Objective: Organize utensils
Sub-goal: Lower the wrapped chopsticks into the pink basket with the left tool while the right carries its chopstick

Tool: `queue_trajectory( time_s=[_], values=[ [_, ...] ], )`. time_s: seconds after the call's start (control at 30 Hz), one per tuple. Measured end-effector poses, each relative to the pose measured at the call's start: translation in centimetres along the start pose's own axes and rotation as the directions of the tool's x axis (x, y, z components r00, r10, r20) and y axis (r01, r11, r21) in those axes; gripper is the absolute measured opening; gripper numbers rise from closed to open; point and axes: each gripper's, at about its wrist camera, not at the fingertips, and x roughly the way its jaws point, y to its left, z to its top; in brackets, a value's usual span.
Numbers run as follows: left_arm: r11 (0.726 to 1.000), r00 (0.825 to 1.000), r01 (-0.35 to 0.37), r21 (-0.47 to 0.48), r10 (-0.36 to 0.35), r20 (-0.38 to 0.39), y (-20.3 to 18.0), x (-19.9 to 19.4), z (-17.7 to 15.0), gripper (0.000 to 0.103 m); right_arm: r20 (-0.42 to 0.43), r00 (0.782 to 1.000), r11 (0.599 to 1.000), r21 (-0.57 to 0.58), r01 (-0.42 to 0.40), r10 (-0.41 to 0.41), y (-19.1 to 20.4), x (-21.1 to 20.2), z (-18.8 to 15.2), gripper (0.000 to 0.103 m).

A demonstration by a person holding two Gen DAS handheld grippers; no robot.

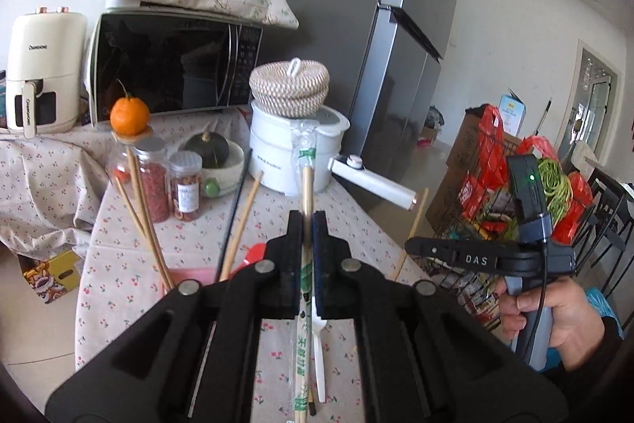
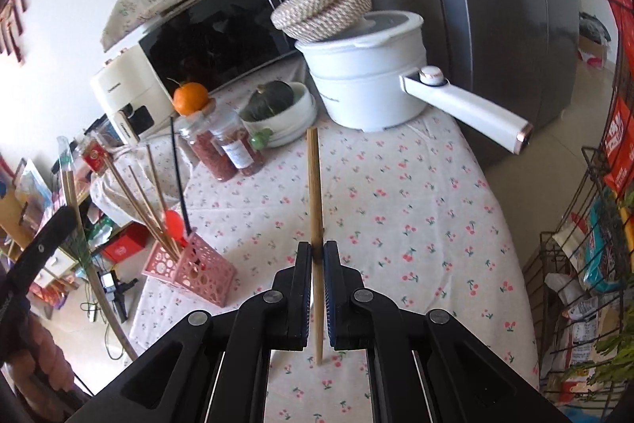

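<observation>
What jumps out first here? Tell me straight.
The left gripper is shut on a plastic-wrapped pair of chopsticks, and the right gripper is shut on a bare wooden chopstick, both above the cherry-print tablecloth. At the table's left edge, a pink perforated holder already bristles with chopsticks.

Bright, even daylight fills both views; shadows stay soft. The microwave [image 1: 174, 62] door and fridge [image 1: 356, 38] show dull reflections. Fisheye bending curves the edges, with dark vignetted corners. Focus is sharp.
</observation>
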Motion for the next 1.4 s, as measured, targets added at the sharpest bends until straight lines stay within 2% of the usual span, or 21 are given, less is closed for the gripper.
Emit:
queue_trajectory(
  time_s=[0.17, 0.27, 0.43, 0.6, 0.77, 0.93, 1.0, 1.1, 1.27, 1.4],
  values=[
    [0.998, 0.993, -0.045, -0.052, 0.051, 0.109, 2.2, -1.1, 0.8, 0.006, 0.105, 0.994, 0.998, -0.063, -0.021, 0.027, 2.9, -1.6, 1.1, 0.006],
    [0.994, 0.985, -0.071, -0.08, 0.082, 0.151, 3.2, -0.9, 0.8, 0.006, 0.133, 0.99, 0.996, -0.082, -0.026, 0.036, 4.1, -2.2, 1.6, 0.006],
    [0.986, 0.963, -0.131, -0.099, 0.15, 0.225, 4.5, -0.7, 0.5, 0.006, 0.085, 0.995, 0.995, -0.089, -0.037, 0.045, 5.7, -2.4, 1.7, 0.006],
    [0.975, 0.935, -0.206, -0.088, 0.223, 0.277, 4.7, 0.4, 0.3, 0.006, 0.072, 0.996, 0.992, -0.119, -0.042, 0.051, 6.7, -2.7, 1.1, 0.005],
    [0.95, 0.893, -0.306, -0.062, 0.308, 0.328, 4.8, 1.7, 0.0, 0.006, 0.077, 0.996, 0.992, -0.121, -0.046, 0.055, 7.0, -3.0, 0.8, 0.005],
    [0.942, 0.881, -0.328, -0.074, 0.334, 0.335, 5.3, 3.2, -0.1, 0.006, 0.084, 0.994, 0.991, -0.126, -0.054, 0.064, 7.5, -3.1, 0.8, 0.005],
    [0.94, 0.883, -0.337, -0.061, 0.338, 0.327, 5.4, 3.9, -0.4, 0.006, 0.085, 0.994, 0.99, -0.13, -0.058, 0.07, 7.9, -3.2, 0.8, 0.005],
    [0.936, 0.895, -0.348, -0.049, 0.348, 0.278, 5.7, 4.9, -1.4, 0.006, 0.082, 0.994, 0.988, -0.139, -0.065, 0.076, 8.5, -3.1, 0.7, 0.005],
    [0.946, 0.934, -0.313, -0.09, 0.323, 0.15, 6.6, 5.0, -2.8, 0.007, 0.08, 0.993, 0.984, -0.158, -0.077, 0.091, 9.6, -3.1, 0.7, 0.005],
    [0.96, 0.958, -0.266, -0.084, 0.273, 0.084, 6.3, 3.8, -3.4, 0.022, 0.095, 0.99, 0.981, -0.171, -0.091, 0.109, 10.7, -3.6, 0.8, 0.005]
  ],
)
